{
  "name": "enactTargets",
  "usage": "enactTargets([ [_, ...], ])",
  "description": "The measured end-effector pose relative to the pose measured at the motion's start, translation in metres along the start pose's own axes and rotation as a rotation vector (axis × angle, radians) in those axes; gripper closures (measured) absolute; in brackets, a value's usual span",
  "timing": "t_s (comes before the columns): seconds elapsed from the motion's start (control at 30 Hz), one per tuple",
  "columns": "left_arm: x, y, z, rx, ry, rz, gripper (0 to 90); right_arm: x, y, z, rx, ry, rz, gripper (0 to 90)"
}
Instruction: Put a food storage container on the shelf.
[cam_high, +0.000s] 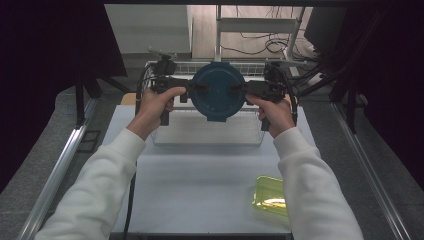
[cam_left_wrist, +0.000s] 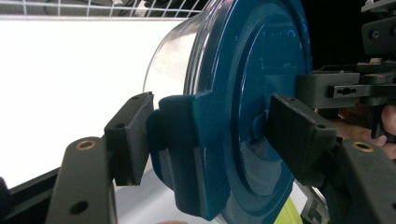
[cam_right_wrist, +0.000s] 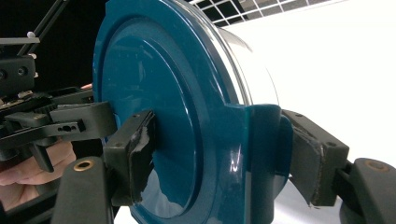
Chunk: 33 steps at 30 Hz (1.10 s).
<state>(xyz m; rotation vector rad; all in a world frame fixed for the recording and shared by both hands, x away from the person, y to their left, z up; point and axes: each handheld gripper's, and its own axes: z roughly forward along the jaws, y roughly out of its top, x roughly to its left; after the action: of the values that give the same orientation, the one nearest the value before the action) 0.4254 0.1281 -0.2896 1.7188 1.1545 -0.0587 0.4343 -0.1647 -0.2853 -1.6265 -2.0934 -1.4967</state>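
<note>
We clamp the blue-lidded container (cam_high: 218, 91) at nine with our left gripper (cam_high: 192, 86); our right gripper (cam_high: 243, 89) clamps its three-o'clock latch.

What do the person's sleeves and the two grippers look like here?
Both sleeves are white and long. The left gripper and right gripper are black, pistol-shaped tools; each has blocky black fingers on arms with brass-ringed holes. A black cable trails down the left side.

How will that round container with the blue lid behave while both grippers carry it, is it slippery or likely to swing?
The container looks rigid, so it should not flex. Its glossy blue lid may be slippery under the pads. Each gripper clamps a latch tab on opposite sides, so it could pivot between them.
</note>
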Motion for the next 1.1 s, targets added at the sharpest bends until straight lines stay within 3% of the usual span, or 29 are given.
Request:
enactTargets([
  [0.6, 0.023, 0.022, 0.014, -0.004, -0.013, -0.015, 33.7, -0.012, 0.026, 0.017, 0.005, -0.007, 0.019, 30.4],
  [1.1, 0.046, 0.028, 0.024, -0.014, -0.033, -0.081, 33.7, -0.017, 0.044, 0.035, 0.027, -0.024, 0.046, 31.0],
])
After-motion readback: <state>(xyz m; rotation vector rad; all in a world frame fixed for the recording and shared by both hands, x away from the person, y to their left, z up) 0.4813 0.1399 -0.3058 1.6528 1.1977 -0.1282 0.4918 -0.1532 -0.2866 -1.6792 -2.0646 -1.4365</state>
